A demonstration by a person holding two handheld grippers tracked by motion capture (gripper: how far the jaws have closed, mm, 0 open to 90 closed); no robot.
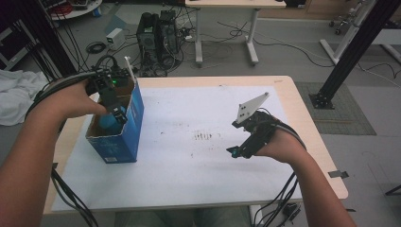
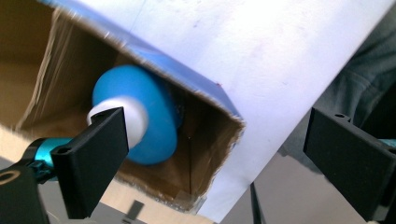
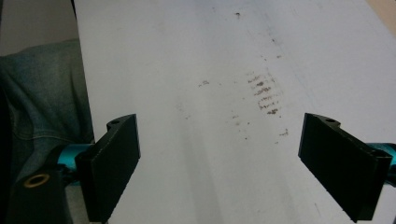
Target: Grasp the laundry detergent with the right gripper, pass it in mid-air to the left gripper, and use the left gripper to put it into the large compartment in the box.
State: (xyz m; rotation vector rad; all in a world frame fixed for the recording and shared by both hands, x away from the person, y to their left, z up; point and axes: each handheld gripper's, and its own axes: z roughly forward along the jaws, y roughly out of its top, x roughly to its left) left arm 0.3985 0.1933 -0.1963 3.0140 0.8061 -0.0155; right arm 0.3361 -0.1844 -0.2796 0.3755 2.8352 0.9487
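Note:
A blue cardboard box [image 1: 128, 135] stands open-topped at the table's left. Inside it lies a round blue object [image 1: 109, 121] with a white cap. My left gripper [image 1: 115, 108] reaches down into the box mouth. In the left gripper view the blue object [image 2: 144, 121] rests against the box's brown inner wall [image 2: 28, 65], and my left gripper [image 2: 217, 135] is open with its jaws wide apart, one jaw in front of the white cap. My right gripper [image 1: 238, 151] hovers over the white mat at the right, open, nothing between its jaws [image 3: 224, 154].
A white mat [image 1: 189, 165] covers most of the wooden table [image 1: 309, 142], with dark smudges [image 1: 205, 136] near its middle. The person's jeans [image 3: 42, 93] show past the near edge. Computer towers [image 1: 158, 33] and cables sit on the floor behind.

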